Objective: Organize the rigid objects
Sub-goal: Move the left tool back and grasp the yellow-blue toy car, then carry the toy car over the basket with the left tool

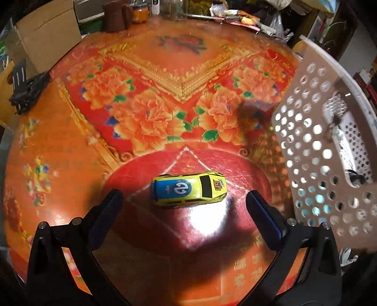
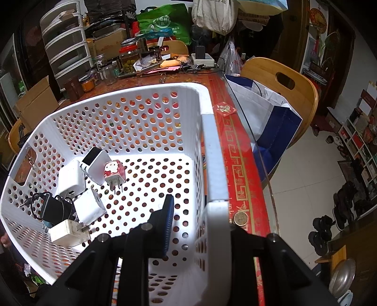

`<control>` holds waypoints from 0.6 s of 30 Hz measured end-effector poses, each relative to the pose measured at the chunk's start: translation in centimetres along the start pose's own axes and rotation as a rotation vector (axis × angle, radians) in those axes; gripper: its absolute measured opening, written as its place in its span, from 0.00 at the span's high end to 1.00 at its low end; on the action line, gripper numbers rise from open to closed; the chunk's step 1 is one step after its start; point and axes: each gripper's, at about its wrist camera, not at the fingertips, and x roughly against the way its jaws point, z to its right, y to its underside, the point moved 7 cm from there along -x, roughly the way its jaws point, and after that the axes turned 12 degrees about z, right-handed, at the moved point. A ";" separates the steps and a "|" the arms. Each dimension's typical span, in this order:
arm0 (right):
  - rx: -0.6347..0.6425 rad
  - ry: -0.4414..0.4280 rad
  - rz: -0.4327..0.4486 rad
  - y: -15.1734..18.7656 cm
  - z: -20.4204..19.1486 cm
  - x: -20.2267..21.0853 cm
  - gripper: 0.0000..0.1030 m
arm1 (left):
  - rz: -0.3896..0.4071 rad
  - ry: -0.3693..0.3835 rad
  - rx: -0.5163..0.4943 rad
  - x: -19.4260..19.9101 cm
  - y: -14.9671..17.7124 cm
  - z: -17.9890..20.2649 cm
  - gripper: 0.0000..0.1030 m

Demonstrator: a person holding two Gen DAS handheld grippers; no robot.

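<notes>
left gripper spread wide above toy car | right gripper clamps basket rim | chargers inside

Toy car: a white "22" in a blue roundel on the roof, seen inverted; yellow hood carries a numeral decal, possibly "46", not certain. Red diamond sticker on the surface beside the basket: one gold Chinese character, 福. Green bag at the back: white Chinese print and a round logo, too small to read; gold characters on the cloth near the left hand-held gripper are blurred, illegible.
</notes>
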 end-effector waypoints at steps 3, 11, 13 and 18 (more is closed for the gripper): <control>0.000 0.000 -0.001 0.0 0.0 0.0 0.77 | 0.016 -0.048 0.009 -0.9 0.0 0.3 0.00; 0.003 0.003 -0.002 0.1 0.0 0.0 0.77 | 0.098 -0.090 -0.018 0.0 0.1 1.8 0.37; 0.004 0.002 -0.002 0.1 0.1 0.0 0.77 | 0.115 -0.091 -0.023 0.1 0.2 2.0 0.37; 0.008 0.002 -0.003 0.1 0.1 0.0 0.77 | 0.178 -0.106 -0.009 2.0 -1.1 1.4 0.37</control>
